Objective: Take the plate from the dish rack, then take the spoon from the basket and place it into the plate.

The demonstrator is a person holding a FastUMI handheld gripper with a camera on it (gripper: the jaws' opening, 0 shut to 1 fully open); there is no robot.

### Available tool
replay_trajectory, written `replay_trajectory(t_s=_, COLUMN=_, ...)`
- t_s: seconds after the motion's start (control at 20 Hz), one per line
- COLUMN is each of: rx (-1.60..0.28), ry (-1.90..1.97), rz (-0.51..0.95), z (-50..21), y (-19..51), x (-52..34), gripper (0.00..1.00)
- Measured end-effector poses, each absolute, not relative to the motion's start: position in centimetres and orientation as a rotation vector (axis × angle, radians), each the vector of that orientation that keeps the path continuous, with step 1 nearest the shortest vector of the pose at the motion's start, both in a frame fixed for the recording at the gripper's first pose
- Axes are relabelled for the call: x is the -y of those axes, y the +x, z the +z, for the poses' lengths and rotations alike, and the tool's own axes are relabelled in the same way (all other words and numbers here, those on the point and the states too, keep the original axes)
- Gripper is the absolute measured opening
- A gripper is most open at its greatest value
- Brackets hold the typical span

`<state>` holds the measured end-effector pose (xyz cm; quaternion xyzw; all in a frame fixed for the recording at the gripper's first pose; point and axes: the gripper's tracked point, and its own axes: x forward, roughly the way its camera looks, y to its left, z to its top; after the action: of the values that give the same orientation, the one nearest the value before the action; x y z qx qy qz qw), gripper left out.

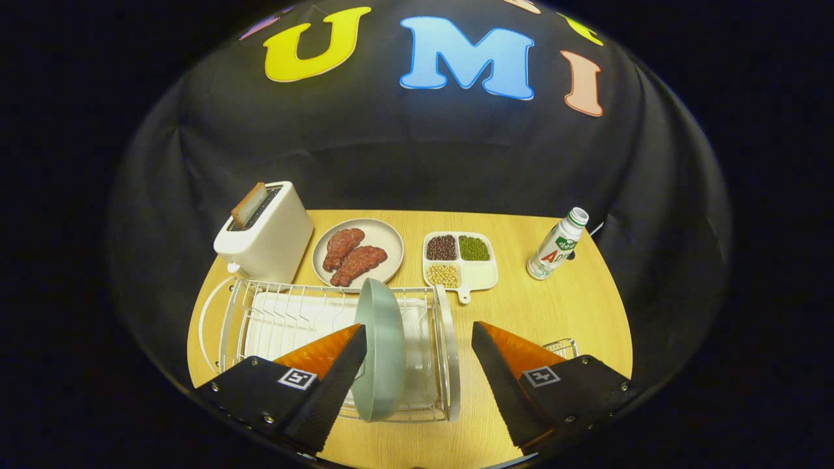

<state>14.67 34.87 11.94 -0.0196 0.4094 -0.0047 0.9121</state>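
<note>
Round wooden tabletop point(554, 312), bare between rack point(287, 319) and right edge. Plate point(384, 348) upright on edge in rack at near-left edge. Gripper point(417, 339) open, left finger point(339, 378) beside plate. Basket point(561, 346) behind right finger.

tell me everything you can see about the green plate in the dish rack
The green plate is pale sage green, round, smooth and matte, likely ceramic or melamine. It stands on edge, nearly upright, slotted in the white wire dish rack near its right end, over the rack's white tray. It sits between the fingers of the open claw, close beside the left finger, which overlaps its lower left rim; contact there cannot be told. The right finger is well clear.
</note>
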Motion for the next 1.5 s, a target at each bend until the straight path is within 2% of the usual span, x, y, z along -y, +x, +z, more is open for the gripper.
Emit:
replay_trajectory(t_s=0.15, rx=-0.917, ry=-0.07, rz=-0.045, z=9.9, y=14.7, x=-35.1, gripper=0.99)
replay_trajectory(t_s=0.25, rx=-0.955, ry=-0.076, rz=-0.07, z=8.8, y=15.0, x=-35.4, gripper=0.85)
replay_trajectory(t_s=0.35, rx=-0.98, ry=-0.099, rz=-0.095, z=7.8, y=15.2, x=-35.4, gripper=0.83)
replay_trajectory(t_s=0.4, rx=-0.992, ry=-0.11, rz=-0.104, z=7.3, y=15.2, x=-35.5, gripper=0.72)
replay_trajectory(t_s=0.45, rx=-1.009, ry=-0.117, rz=-0.111, z=6.7, y=15.3, x=-35.5, gripper=0.68)
replay_trajectory(t_s=0.5, rx=-1.019, ry=-0.112, rz=-0.113, z=6.3, y=15.4, x=-36.0, gripper=0.56)
replay_trajectory(t_s=0.6, rx=-1.035, ry=-0.118, rz=-0.103, z=5.3, y=15.4, x=-36.2, gripper=0.45)
replay_trajectory(t_s=0.65, rx=-1.018, ry=-0.088, rz=-0.076, z=5.5, y=15.5, x=-36.9, gripper=0.48)
replay_trajectory(t_s=0.7, rx=-1.007, ry=-0.06, rz=-0.068, z=6.1, y=15.7, x=-37.9, gripper=0.43)
replay_trajectory(t_s=0.75, rx=-1.018, ry=-0.089, rz=-0.045, z=5.6, y=15.4, x=-37.9, gripper=0.3)
replay_trajectory(t_s=0.9, rx=-1.016, ry=-0.107, rz=-0.046, z=6.7, y=15.0, x=-37.9, gripper=0.27)
replay_trajectory(t_s=1.25, rx=-1.003, ry=-0.125, rz=-0.105, z=8.5, y=15.0, x=-35.9, gripper=0.27)
replay_trajectory(t_s=1.5, rx=-0.967, ry=-0.063, rz=-0.091, z=11.2, y=13.9, x=-35.2, gripper=0.27)
